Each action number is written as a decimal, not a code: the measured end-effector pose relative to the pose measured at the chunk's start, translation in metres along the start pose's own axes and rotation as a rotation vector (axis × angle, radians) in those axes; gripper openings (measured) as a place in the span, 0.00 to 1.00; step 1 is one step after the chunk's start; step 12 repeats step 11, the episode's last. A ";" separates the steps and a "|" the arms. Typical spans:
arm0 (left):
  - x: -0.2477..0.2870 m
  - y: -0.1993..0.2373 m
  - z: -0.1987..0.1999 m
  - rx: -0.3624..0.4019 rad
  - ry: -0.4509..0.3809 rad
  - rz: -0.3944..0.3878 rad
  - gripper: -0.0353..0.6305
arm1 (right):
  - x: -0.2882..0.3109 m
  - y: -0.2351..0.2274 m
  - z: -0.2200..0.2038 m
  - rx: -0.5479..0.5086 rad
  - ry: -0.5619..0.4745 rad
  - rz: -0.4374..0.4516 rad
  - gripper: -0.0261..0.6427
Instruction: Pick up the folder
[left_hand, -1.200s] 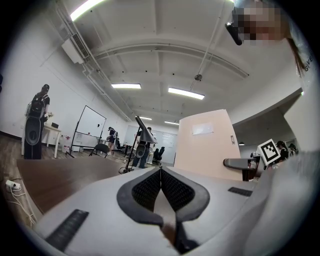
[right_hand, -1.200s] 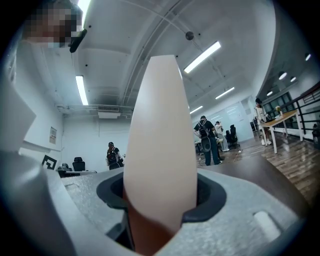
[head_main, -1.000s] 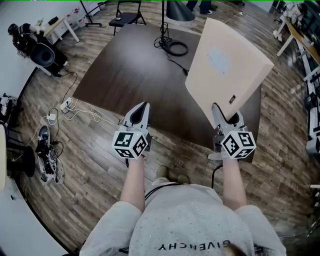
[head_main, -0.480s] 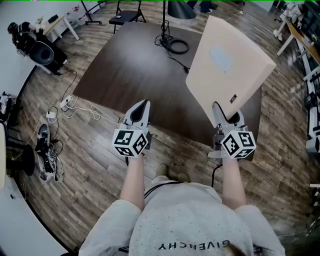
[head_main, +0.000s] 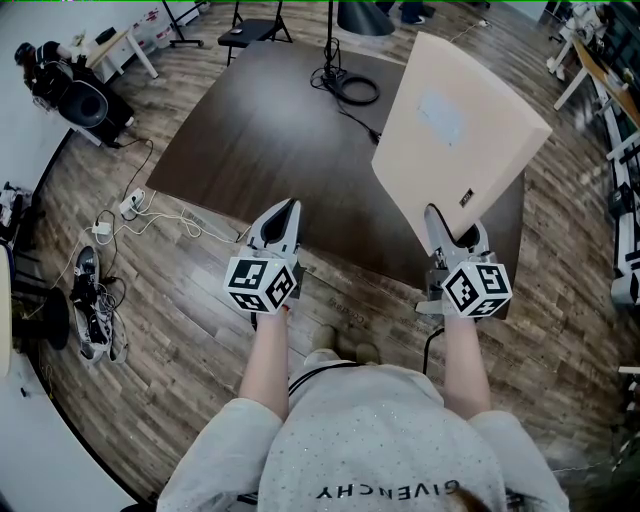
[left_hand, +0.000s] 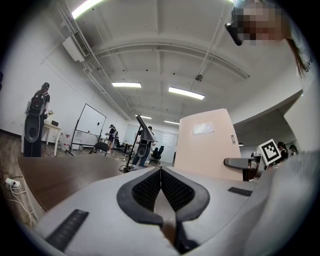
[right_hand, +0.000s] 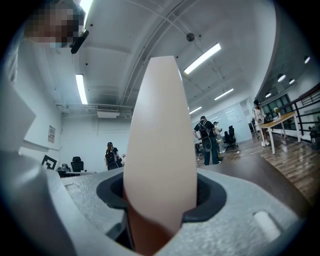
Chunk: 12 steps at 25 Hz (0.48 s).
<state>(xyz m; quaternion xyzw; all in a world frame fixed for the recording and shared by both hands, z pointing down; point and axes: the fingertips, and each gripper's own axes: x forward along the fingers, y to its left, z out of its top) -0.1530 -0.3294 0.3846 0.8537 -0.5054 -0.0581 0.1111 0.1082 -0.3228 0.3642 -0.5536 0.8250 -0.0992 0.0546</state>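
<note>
A large pale beige folder (head_main: 455, 130) stands upright above the dark table's right side, lifted off the tabletop. My right gripper (head_main: 446, 232) is shut on its lower corner; in the right gripper view the folder's spine (right_hand: 161, 140) fills the space between the jaws. In the left gripper view the folder (left_hand: 207, 145) shows at the right, with a white label on its face. My left gripper (head_main: 283, 215) hovers at the table's near edge, jaws closed together with nothing in them (left_hand: 160, 172).
The dark brown table (head_main: 260, 140) carries a coiled black cable (head_main: 352, 92) at its far side. Cables and a power strip (head_main: 130, 208) lie on the wood floor at left, shoes (head_main: 90, 310) nearer. A speaker (head_main: 85, 108) stands far left. People stand in the room's background.
</note>
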 end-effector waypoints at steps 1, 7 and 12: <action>0.000 0.000 0.000 -0.001 0.001 0.000 0.05 | 0.000 0.000 0.000 0.001 -0.001 0.000 0.42; -0.003 0.003 -0.003 -0.005 0.009 -0.002 0.05 | 0.000 0.003 -0.004 0.007 0.004 -0.004 0.43; -0.002 0.008 -0.003 -0.008 0.013 -0.001 0.05 | 0.004 0.006 -0.007 0.016 0.009 -0.004 0.43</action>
